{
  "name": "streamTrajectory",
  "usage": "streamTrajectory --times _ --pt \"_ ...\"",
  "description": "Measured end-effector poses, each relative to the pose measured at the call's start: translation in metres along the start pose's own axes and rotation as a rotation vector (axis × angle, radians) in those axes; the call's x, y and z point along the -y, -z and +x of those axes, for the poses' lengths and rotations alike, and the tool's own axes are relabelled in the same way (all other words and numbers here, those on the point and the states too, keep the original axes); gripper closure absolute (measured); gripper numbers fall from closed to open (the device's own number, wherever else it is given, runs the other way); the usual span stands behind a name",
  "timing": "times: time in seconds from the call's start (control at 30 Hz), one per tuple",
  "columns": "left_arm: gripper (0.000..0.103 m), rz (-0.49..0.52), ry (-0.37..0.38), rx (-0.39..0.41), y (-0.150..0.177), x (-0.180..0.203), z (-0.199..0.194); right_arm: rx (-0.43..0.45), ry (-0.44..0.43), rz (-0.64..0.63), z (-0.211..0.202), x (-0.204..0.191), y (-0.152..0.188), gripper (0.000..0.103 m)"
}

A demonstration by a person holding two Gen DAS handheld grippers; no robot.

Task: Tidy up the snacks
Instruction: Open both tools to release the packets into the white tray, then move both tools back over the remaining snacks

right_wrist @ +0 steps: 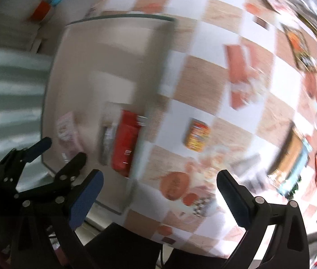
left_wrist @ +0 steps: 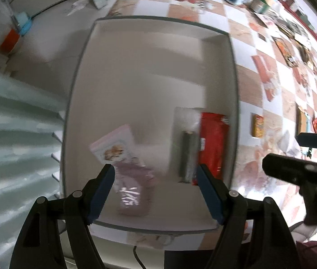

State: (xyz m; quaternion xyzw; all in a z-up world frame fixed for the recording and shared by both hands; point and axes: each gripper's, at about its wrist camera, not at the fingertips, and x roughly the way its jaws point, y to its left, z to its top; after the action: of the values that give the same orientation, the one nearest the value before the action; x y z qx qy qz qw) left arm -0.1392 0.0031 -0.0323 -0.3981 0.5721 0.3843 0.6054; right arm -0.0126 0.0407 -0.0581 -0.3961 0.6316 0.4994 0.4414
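Both tongs stand released with nothing between them: the left tongs (left_wrist: pixel 156 192) hang over the near end of the white tray (left_wrist: pixel 136 24), and the right tongs (right_wrist: pixel 158 192) hover wide open over the checkered worktop (right_wrist: pixel 201 83) just beside the tray's right wall. By my reckoning a drop-off is over and the step in hand is fetching the next snack; that calls for carrying the right tongs out toward the loose packets, lining the pads up across a packet's narrow sides, then closing. Biggest thing on the worktop, the tray sits at its left edge, mostly bare at its far end. Inside it, near end, a red packet (left_wrist: pixel 212 143) lies along the right wall, a clear-wrapped dark bar (left_wrist: pixel 187 148) touching it, and a pink packet (left_wrist: pixel 127 174) lies tilted toward the left. Out on the worktop, a small yellow-orange packet (right_wrist: pixel 196 136) lies near the tray, and more packets crowd the far right edge, too blurred to name.
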Motion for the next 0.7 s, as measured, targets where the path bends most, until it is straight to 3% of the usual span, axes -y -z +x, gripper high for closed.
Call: streamTrajectory --times 0.33,0.7 --pt "0.025 0.090 0.019 -0.016 -0.004 0.050 -0.007 -0.020 0.054 0.131 0.006 0.070 0.024 0.001" --pt "0.024 0.198 0.035 -0.015 -0.007 0.107 -0.013 -0.027 0.059 0.256 0.017 0.134 0.046 0.001"
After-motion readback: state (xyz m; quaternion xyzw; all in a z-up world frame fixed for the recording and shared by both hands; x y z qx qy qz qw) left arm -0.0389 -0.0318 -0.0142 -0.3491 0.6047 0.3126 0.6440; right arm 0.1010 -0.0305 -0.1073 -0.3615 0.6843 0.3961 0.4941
